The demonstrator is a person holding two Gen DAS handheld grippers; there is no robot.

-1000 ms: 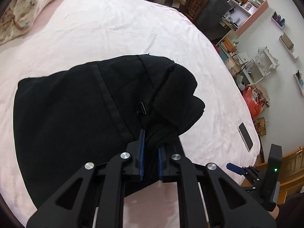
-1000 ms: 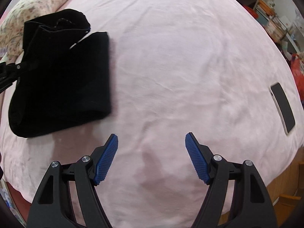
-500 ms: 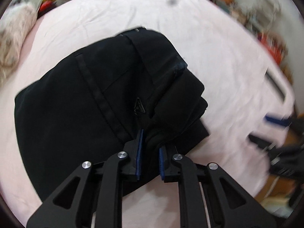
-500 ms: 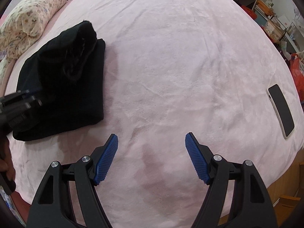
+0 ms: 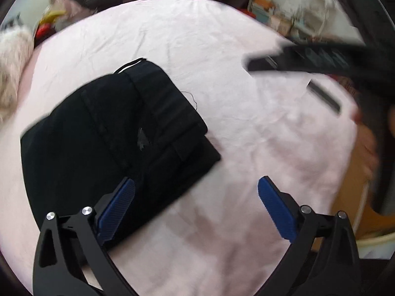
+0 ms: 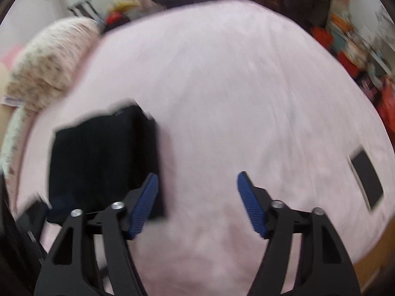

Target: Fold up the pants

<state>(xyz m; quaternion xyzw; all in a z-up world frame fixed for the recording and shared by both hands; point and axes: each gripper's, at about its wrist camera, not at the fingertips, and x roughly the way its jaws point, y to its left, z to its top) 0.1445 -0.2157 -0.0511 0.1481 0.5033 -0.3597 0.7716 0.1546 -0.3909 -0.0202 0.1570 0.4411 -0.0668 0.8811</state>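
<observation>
Now, from the left wrist, the left gripper [image 5: 196, 206] has just been opening and its 2 blue-padded jaws stand spread wide, with nothing gripped between them. Its left pad [image 5: 116, 212] hangs over the near edge of the folded black pants [image 5: 103, 143]; whether it touches the cloth cannot be told. The right pad is over bare pink bedspread [image 5: 222, 93]. The pants lie flat in a compact bundle on the left half of the bed, waistband side toward the middle. A dark phone [image 5: 324, 93] lies on the bedspread to the right. Above it the right gripper [image 5: 291, 60] cuts across the upper right corner as a black blur, with part of a hand [image 5: 367, 148] at the right edge. A floral pillow [image 5: 12, 74] sits at the left edge.

From the right wrist, the view is smeared. The right gripper [image 6: 197, 202] has just been closing and its jaws are parted about halfway, holding nothing, with pink bedspread [image 6: 234, 93] between them. The pants [image 6: 103, 162] lie to the left, behind the left pad. The phone [image 6: 366, 180] lies near the bed's right edge, well apart from the pants. The pillow [image 6: 49, 66] is at upper left.
</observation>
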